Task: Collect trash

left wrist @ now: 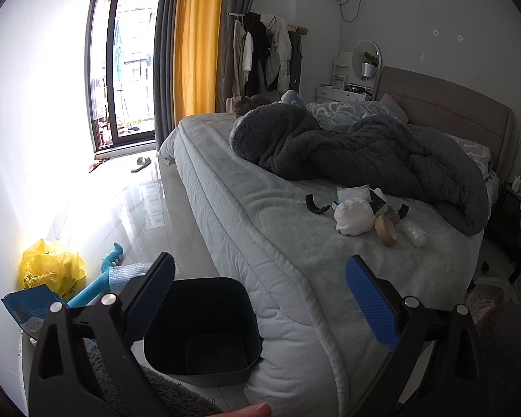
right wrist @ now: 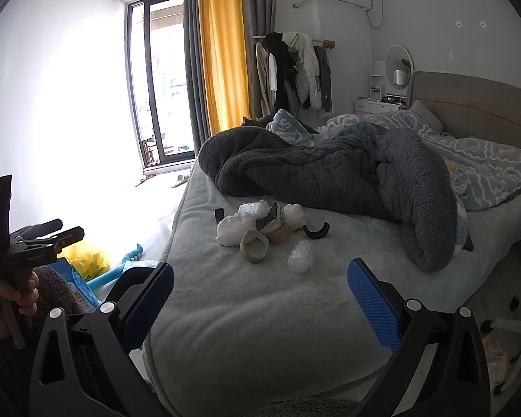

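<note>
**Trash heap on the bed, bin at the bed's corner, both claws empty**

The trash lies in one small cluster on the pale bed cover [right wrist: 246,312], just in front of the rumpled grey blanket [right wrist: 330,173]. In the right wrist view it sits above centre: a white crumpled wad [right wrist: 233,230], two cardboard tape rings [right wrist: 255,246], a scrap of bubble wrap [right wrist: 300,260] and a curved black piece [right wrist: 316,232] whose long axis runs left to right across the frame. The left wrist view shows the same heap at right of centre, with the wad [left wrist: 352,216] and tape rings [left wrist: 385,230] close together.

The right gripper [right wrist: 260,299] is spread wide and holds nothing; the heap lies straight ahead of it, up the frame and a little left of its midline, well apart from the blue pads [right wrist: 373,299]. The left gripper [left wrist: 260,299] is likewise spread and empty. It hangs over the bed's corner, with the dark bin [left wrist: 201,326] on the floor directly below, at lower centre of its frame.

Judging from this, the right claw faces the heap more squarely and seems the nearer one for the first pick, while the left is better placed by the bin. The bubble wrap scrap is the closest piece to the right claw.
</note>
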`<control>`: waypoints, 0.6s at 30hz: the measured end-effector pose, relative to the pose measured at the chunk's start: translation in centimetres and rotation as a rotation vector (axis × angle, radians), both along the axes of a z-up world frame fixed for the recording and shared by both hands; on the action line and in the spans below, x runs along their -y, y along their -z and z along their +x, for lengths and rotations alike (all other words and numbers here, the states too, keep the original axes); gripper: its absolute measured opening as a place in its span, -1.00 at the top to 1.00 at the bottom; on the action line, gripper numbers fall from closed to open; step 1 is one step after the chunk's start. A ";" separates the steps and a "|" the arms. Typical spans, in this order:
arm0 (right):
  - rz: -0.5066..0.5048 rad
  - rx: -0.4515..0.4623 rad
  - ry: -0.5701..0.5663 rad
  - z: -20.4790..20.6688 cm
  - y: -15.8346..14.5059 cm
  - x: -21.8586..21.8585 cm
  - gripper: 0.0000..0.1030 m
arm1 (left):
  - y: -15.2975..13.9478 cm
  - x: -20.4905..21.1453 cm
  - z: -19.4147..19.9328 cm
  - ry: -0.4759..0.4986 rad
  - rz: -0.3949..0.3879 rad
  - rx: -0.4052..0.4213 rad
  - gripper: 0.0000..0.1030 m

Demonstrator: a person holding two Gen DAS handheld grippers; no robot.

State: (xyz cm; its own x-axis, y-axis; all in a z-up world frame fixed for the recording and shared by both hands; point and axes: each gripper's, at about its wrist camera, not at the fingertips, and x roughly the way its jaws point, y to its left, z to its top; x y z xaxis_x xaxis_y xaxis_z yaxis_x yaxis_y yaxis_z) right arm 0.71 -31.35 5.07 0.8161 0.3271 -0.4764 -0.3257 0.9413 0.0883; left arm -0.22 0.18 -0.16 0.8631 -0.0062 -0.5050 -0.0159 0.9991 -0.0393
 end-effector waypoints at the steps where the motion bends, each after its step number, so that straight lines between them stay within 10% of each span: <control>1: 0.000 0.000 0.000 0.0 0.0 0.0 -0.96 | 0.0 0.0 0.1 0.000 -0.001 -0.001 -0.94; 18: -0.002 -0.001 0.000 0.0 -0.1 0.0 -0.96 | 0.4 0.3 0.1 0.000 -0.002 -0.006 -0.94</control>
